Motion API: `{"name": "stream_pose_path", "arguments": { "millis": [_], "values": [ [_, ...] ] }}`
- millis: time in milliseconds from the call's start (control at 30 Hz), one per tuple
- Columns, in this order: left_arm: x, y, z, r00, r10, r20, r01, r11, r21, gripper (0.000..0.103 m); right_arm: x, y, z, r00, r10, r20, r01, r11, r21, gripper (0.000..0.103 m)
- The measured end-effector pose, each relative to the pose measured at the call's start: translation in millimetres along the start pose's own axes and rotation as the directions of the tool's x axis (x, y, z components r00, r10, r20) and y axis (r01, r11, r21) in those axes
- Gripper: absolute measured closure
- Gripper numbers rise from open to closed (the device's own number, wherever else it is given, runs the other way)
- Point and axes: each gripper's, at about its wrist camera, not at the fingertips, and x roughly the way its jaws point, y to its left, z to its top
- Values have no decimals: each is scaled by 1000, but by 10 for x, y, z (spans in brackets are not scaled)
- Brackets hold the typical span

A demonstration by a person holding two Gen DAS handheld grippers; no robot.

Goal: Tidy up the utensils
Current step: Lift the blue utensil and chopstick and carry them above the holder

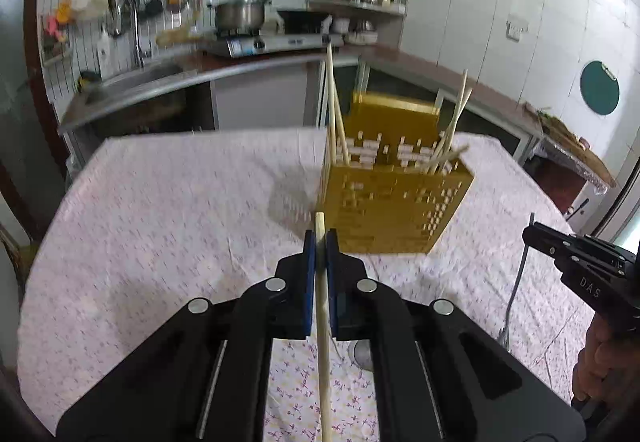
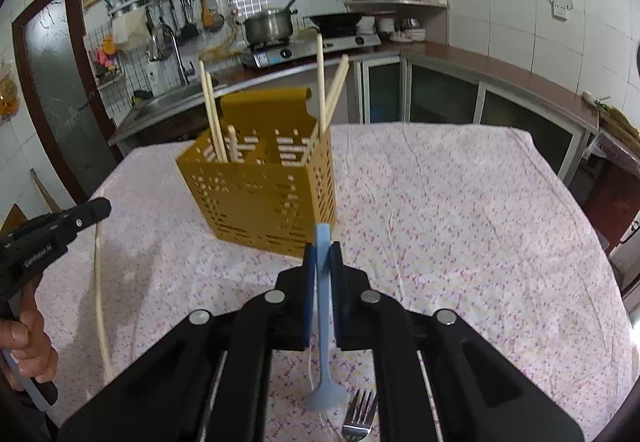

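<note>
Yellow caddy (image 2: 260, 194) mid-table, floral cloth (image 2: 460, 222) open toward right edge.

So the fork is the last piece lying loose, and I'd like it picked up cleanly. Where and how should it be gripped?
Only the fork's tines and neck show in the right wrist view, flat on the tablecloth with the tines pointing away; the handle is hidden. Probably come from above and pinch the narrow neck across its width. The right gripper must drop its blue spoon first.
</note>
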Motion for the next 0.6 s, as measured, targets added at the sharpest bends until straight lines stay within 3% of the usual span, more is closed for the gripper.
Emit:
{"name": "stream_pose_path", "arguments": {
  "millis": [233, 600],
  "values": [
    [-283, -19, 99, 996, 3, 91, -4, 1000, 13, 99, -236, 1, 52, 999, 3, 49, -3, 1000, -3, 96],
    [-484, -13, 232, 988, -18, 155, 15, 1000, 23, 99, -496, 81, 213, 994, 6, 113, -3, 1000, -23, 96]
  ]
}}
